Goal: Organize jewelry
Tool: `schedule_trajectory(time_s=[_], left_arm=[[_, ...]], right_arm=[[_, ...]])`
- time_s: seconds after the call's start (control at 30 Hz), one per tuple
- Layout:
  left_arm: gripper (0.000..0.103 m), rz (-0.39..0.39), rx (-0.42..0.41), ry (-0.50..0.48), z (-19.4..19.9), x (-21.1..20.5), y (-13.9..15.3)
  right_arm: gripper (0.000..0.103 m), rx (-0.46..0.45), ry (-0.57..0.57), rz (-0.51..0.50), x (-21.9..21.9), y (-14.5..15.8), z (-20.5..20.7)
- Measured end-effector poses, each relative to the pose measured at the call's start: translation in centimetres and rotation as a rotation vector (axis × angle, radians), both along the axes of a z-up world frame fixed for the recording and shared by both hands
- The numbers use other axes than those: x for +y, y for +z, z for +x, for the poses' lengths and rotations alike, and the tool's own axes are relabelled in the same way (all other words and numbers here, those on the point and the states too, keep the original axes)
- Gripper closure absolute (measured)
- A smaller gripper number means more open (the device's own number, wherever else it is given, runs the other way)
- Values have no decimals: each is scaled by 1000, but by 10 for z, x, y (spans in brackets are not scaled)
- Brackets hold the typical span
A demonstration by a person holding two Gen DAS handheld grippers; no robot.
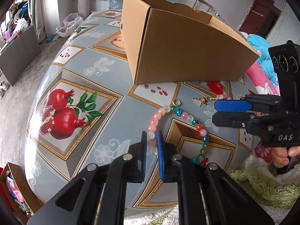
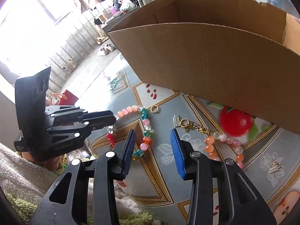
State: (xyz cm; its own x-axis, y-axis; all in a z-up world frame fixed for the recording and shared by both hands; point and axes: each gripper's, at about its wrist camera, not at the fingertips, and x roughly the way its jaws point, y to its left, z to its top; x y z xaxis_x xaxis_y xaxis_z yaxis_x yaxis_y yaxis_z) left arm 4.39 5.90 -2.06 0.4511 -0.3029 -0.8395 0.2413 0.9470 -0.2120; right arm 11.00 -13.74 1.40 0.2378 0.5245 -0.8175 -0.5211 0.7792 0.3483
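Two beaded strands are lying on the patterned tablecloth (image 1: 105, 101) in front of a tall cardboard box (image 1: 187, 48). In the left wrist view, the multicoloured bracelet (image 1: 189, 117) is curving through the middle of the frame: pale pink and milky white beads on its left run, then teal, orange and amber faceted ones down its right run, with a small gold ring (image 1: 176, 102) at the top of the loop. The left gripper (image 1: 152, 146) is reaching up from the bottom centre, its blue-padded jaws nearly together and pinching the pink and white beads of this bracelet's left run.

In the right wrist view, the second strand (image 2: 224, 146) is sitting right of centre, made of peach, pink and frosted white beads, ending at the upper left in a gold clasp (image 2: 187, 124) with a silver comb-shaped charm (image 2: 176, 121) beside it. Another silver charm (image 2: 275, 167) is lying apart at the right edge. The right gripper (image 2: 152, 150) is pointing down over the cloth between the two strands, jaws standing partly apart and gripping nothing. The box is filling the upper right of both views, its lower edge just beyond the jewelry.
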Motion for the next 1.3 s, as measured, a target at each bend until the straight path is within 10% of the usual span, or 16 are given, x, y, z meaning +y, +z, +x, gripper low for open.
schedule_trajectory(time_s=[0.23,0.53,1.3], left_arm=[[80,38,-3,-33,3,-3,-1],[80,85,-19,-50,5,-11,-6],[80,229,-36,-153,14,-35,-7]], right_arm=[[66,-4,23,-58,21,-14,-5],[95,-78,57,-203,46,-21,-9],[95,-78,-13,-218,39,-23,-13]])
